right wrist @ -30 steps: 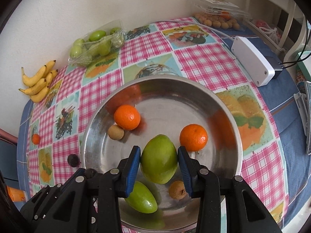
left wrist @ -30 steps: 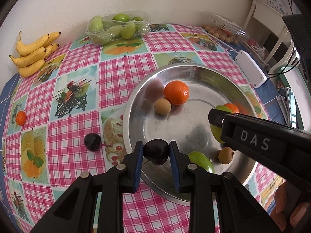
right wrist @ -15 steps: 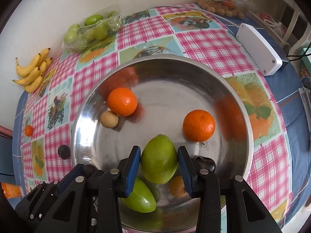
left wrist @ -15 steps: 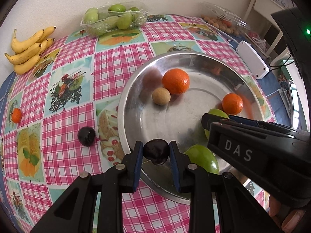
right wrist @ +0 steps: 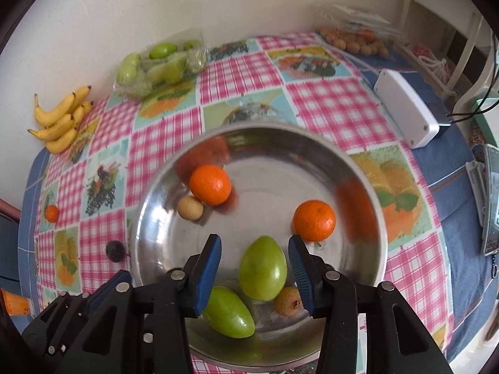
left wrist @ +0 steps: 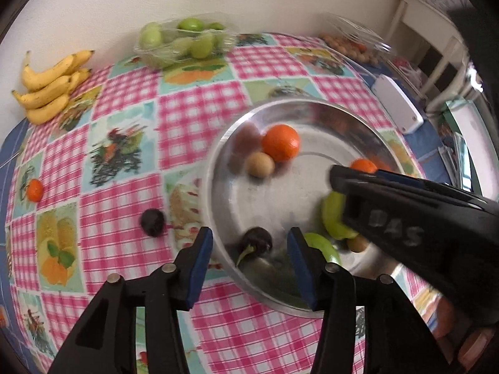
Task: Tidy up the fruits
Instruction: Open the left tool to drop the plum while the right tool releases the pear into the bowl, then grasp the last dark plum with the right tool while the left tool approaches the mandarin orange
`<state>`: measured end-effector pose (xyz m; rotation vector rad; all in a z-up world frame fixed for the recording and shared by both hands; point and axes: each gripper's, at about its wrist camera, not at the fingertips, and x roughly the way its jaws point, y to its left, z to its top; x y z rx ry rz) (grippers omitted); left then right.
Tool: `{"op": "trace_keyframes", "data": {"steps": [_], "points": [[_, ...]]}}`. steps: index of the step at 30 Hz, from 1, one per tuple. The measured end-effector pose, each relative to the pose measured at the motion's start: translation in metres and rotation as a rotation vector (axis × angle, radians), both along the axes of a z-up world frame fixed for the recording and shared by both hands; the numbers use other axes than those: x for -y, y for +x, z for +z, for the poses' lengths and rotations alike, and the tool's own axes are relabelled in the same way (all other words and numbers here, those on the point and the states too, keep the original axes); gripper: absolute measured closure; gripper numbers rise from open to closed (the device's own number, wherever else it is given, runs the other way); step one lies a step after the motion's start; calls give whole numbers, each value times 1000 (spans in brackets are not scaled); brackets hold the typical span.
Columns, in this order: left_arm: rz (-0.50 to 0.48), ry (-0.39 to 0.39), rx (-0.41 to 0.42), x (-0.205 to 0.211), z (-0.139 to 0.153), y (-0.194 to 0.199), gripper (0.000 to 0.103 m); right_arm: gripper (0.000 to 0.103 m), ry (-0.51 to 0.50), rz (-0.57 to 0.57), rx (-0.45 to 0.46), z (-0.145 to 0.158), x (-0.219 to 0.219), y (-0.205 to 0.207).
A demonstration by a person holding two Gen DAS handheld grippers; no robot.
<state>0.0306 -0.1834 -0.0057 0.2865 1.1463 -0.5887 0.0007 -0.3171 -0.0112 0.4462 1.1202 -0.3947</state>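
A steel bowl (left wrist: 315,110) (right wrist: 371,187) sits on the checked tablecloth. My left gripper (left wrist: 249,249) is open over its near rim, and a dark plum (left wrist: 257,244) lies in the bowl between its fingers. My right gripper (right wrist: 254,260) is open, with a green mango (right wrist: 263,268) lying in the bowl between its fingers. It also shows from the side in the left wrist view (left wrist: 336,176). The bowl also holds two oranges (right wrist: 210,184) (right wrist: 314,220), a second green mango (right wrist: 229,313) and two small brown fruits (right wrist: 190,207) (right wrist: 288,300).
On the cloth left of the bowl lie another dark plum (left wrist: 152,222) and a small orange (left wrist: 34,189). Bananas (left wrist: 50,87) and a clear box of green fruit (left wrist: 184,40) stand at the back. A white box (right wrist: 405,109) lies to the right.
Both grippers have opened. The left one let go of the dark plum and the right one let go of the green mango; both fruits now rest in the bowl.
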Motion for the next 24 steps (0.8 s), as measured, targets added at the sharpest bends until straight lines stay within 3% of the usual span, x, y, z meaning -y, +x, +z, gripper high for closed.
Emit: {"op": "trace_keyframes", "data": {"steps": [7, 14, 22, 23, 24], "points": [[227, -27, -52, -60, 3, 35, 52, 54, -6, -1, 3, 3, -2, 0], [443, -34, -44, -127, 2, 63, 52, 54, 2, 23, 6, 4, -13, 3], [517, -22, -62, -164, -3, 76, 52, 54, 8, 65, 11, 6, -39, 14], [519, -17, -62, -166, -4, 76, 51, 52, 7, 75, 11, 6, -43, 16], [521, -10, -60, -168, -6, 77, 47, 42, 5, 82, 12, 6, -47, 18]]}}
